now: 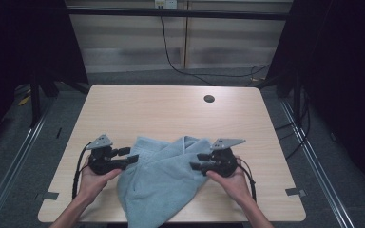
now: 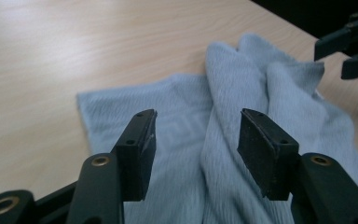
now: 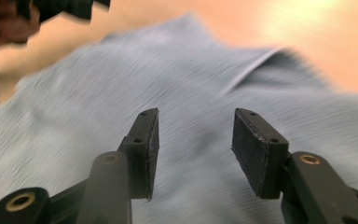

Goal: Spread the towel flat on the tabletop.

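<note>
The light blue towel (image 1: 161, 180), lying rumpled at the table's (image 1: 171, 109) near edge between the left gripper (image 1: 132, 156) and right gripper (image 1: 196, 161), both spread and empty, looks soft, light and floppy, best pinched at a corner or folded edge.

A light blue terry-cloth towel (image 1: 159, 183) lies crumpled at the near middle of the table. Its folds overlap in loose diagonal ridges, the far end forms two soft humps, and the near end drapes over the table's near edge.
</note>
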The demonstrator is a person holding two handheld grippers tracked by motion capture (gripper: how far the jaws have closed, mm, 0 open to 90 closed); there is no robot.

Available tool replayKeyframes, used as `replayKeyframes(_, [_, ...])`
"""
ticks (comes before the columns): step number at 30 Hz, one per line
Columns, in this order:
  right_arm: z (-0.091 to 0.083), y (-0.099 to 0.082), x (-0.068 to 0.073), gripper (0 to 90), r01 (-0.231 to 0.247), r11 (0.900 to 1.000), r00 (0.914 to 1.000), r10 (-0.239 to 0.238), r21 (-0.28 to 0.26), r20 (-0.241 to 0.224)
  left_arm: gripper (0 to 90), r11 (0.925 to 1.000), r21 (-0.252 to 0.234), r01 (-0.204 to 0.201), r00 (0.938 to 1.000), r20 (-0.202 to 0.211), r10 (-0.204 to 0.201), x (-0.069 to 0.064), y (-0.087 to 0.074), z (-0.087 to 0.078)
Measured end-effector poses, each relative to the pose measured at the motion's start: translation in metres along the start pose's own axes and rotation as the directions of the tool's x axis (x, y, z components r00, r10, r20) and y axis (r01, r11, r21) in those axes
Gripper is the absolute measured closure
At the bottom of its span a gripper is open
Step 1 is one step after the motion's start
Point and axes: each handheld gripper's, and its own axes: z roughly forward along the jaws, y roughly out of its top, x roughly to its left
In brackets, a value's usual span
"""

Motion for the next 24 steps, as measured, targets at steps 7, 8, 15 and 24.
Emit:
replayKeyframes(7, [0.029,0.018,-0.051,45.7,-0.006,0.9992,0.9966,0.003,0.039,0.082,49.2,0.9986,0.05,-0.015,0.9976,0.068,0.011,-0.007,0.017,0.05])
replayKeyframes(8, [0.036,0.018,-0.056,42.9,-0.017,0.9991,0.9959,0.014,0.039,0.09,48.8,0.9973,0.071,-0.018,0.9967,0.08,0.012,-0.009,0.014,0.055])
replayKeyframes(15, [0.065,0.001,-0.06,24.5,-0.022,0.9969,0.997,0.016,0.076,0.076,34.0,0.992,0.126,-0.011,0.9982,0.059,0.004,-0.011,0.001,0.065])
replayKeyframes(24, [0.062,-0.014,-0.04,24.4,0.031,0.9931,0.9963,-0.04,0.113,0.076,34.5,0.9901,0.14,-0.015,0.9935,0.114,-0.001,-0.018,0.009,0.078])
